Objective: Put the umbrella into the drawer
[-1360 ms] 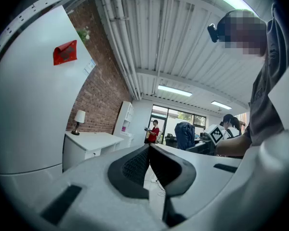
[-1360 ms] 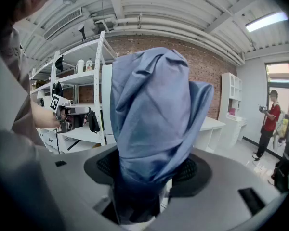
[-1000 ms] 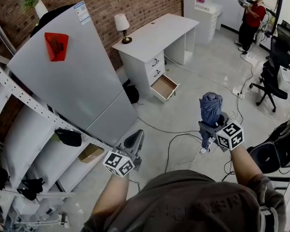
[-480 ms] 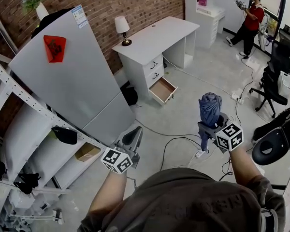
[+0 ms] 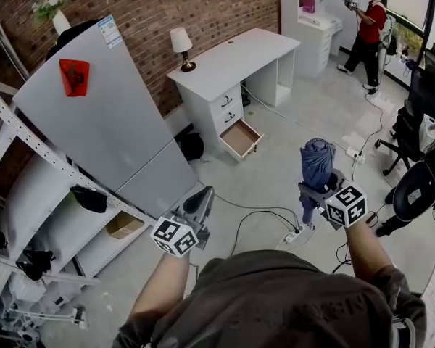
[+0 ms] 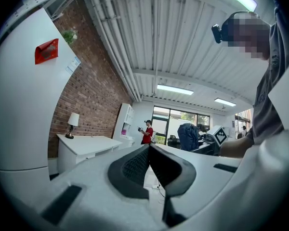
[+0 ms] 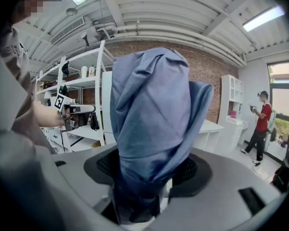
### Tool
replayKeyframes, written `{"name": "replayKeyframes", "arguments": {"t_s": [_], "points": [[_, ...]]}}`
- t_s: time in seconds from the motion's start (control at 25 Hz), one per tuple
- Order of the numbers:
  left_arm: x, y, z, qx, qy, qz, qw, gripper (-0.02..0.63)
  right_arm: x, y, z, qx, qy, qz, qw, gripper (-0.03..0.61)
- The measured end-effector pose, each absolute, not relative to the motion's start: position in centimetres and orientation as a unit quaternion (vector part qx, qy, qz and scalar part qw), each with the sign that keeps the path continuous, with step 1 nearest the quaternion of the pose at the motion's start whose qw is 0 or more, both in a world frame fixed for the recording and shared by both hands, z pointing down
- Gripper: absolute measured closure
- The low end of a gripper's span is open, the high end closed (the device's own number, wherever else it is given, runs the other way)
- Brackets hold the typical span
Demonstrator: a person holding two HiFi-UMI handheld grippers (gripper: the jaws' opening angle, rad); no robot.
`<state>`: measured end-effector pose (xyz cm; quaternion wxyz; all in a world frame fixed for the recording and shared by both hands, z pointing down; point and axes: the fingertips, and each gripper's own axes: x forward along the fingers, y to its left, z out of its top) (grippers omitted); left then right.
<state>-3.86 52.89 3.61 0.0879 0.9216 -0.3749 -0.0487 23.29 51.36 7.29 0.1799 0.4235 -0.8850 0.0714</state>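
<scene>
A folded blue umbrella [image 5: 317, 165] stands upright in my right gripper [image 5: 320, 188], whose jaws are shut on its lower part. The same blue cloth [image 7: 156, 124] fills the right gripper view. My left gripper [image 5: 197, 207] is held out at the lower left of the head view with its pads [image 6: 137, 166] together and nothing between them. The open drawer [image 5: 241, 138] sticks out from the bottom of the white desk [image 5: 232, 56], well ahead of both grippers across the floor.
A large white fridge [image 5: 101, 114] stands left of the desk, with metal shelving [image 5: 29, 216] beside it. Cables and a power strip [image 5: 290, 235] lie on the floor ahead. Office chairs [image 5: 420, 180] stand at the right. A person in red [image 5: 365, 22] stands at the back right.
The whole view has shifted as I walk: the desk and drawer have slid slightly left and the room on the right has drawn nearer. Both grippers keep their pose, umbrella still held.
</scene>
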Motion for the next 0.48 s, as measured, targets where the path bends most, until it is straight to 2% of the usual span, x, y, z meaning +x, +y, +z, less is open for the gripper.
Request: {"name": "replayKeyframes", "arguments": {"t_s": [0.28,0.48], "points": [[-4.0,47.8,5.3,0.921,-0.372,-0.055,0.103,0.609,23.9,46.8,8.6,0.433,-0.878,0.084,0.186,0.296],[-5.4,40.1,7.6,0.931,-0.346,-0.051,0.103,0.609,22.0,40.3,9.8,0.447,-0.869,0.088,0.193,0.296]]}}
